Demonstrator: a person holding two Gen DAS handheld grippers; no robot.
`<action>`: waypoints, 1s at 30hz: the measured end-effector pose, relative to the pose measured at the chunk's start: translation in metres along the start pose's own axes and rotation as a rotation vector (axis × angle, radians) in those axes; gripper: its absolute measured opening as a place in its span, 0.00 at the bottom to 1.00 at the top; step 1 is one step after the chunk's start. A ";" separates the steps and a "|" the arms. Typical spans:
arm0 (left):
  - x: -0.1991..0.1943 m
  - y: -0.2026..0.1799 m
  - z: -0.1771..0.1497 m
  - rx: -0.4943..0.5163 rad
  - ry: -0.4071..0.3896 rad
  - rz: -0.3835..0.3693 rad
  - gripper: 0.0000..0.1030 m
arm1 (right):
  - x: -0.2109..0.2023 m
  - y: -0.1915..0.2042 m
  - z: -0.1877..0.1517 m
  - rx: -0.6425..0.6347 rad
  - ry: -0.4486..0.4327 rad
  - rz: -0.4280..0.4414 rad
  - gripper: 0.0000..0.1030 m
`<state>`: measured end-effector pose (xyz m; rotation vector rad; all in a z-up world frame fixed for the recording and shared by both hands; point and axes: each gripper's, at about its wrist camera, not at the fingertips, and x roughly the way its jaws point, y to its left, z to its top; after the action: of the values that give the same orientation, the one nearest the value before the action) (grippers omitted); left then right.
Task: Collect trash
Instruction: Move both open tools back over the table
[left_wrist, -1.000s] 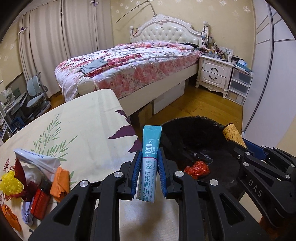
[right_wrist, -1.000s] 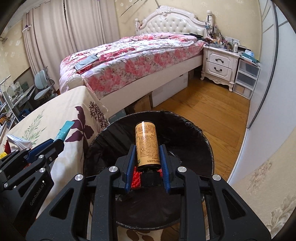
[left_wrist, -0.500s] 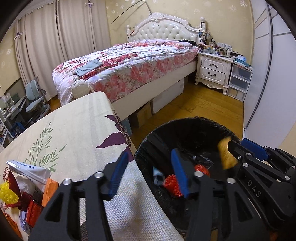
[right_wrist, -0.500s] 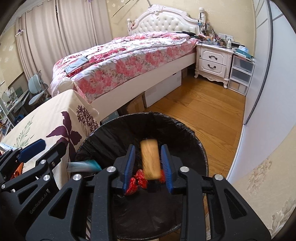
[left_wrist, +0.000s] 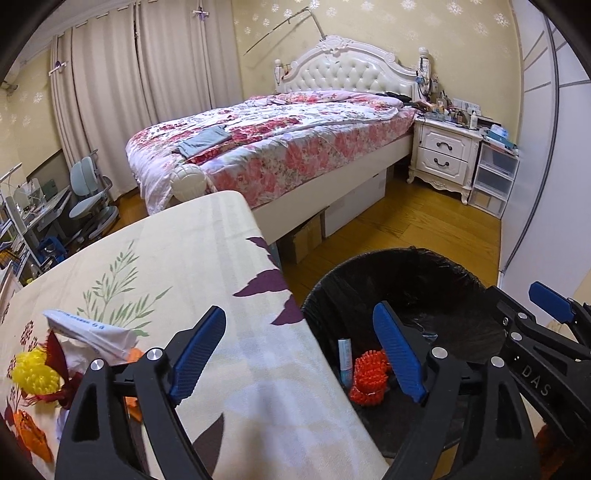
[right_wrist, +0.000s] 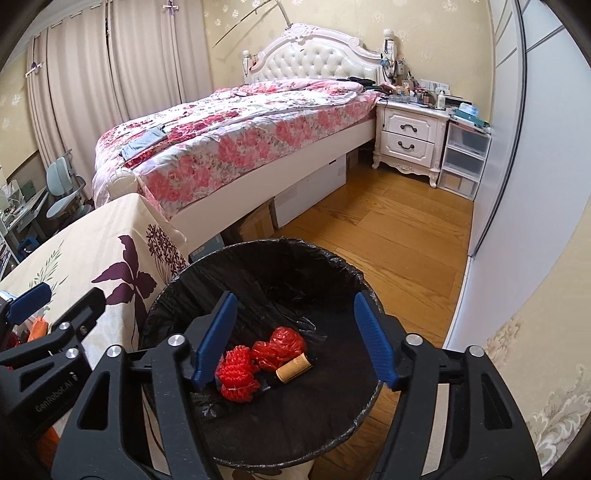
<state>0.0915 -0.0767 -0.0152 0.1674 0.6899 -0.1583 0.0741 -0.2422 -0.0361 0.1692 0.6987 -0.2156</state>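
We see a bed (left_wrist: 280, 147) with a floral quilt filling the upper middle of both views, and below it a tabletop (left_wrist: 192, 266) under a cream leaf-print cloth at the left. A trash bin (right_wrist: 258, 266) lined with a black bag sits just beside the tabletop's edge at the lower centre of the right view. Our left gripper (left_wrist: 301, 354) has its jaws spread wide and empty, straddling the tabletop edge and the bin rim; our right gripper (right_wrist: 293, 339) hangs over the bin, jaws equally wide and empty. On the bin's floor lie two red crumpled wrappers (right_wrist: 258, 358), a tan cylinder (right_wrist: 294, 367) touching them, and a light-blue tube (left_wrist: 344, 360) leaning against the wall. More trash (left_wrist: 55, 362) is piled on the tabletop at lower left.
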 end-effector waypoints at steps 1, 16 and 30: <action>-0.003 0.003 -0.001 -0.006 -0.001 0.000 0.80 | -0.002 0.001 0.000 0.000 -0.001 0.002 0.66; -0.056 0.062 -0.032 -0.069 -0.002 0.065 0.80 | -0.035 0.052 -0.024 -0.074 0.014 0.090 0.68; -0.092 0.151 -0.076 -0.188 0.038 0.243 0.80 | -0.054 0.140 -0.047 -0.213 0.041 0.240 0.68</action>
<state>0.0045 0.0940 0.0013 0.0732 0.7126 0.1425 0.0401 -0.0892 -0.0248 0.0534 0.7305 0.0924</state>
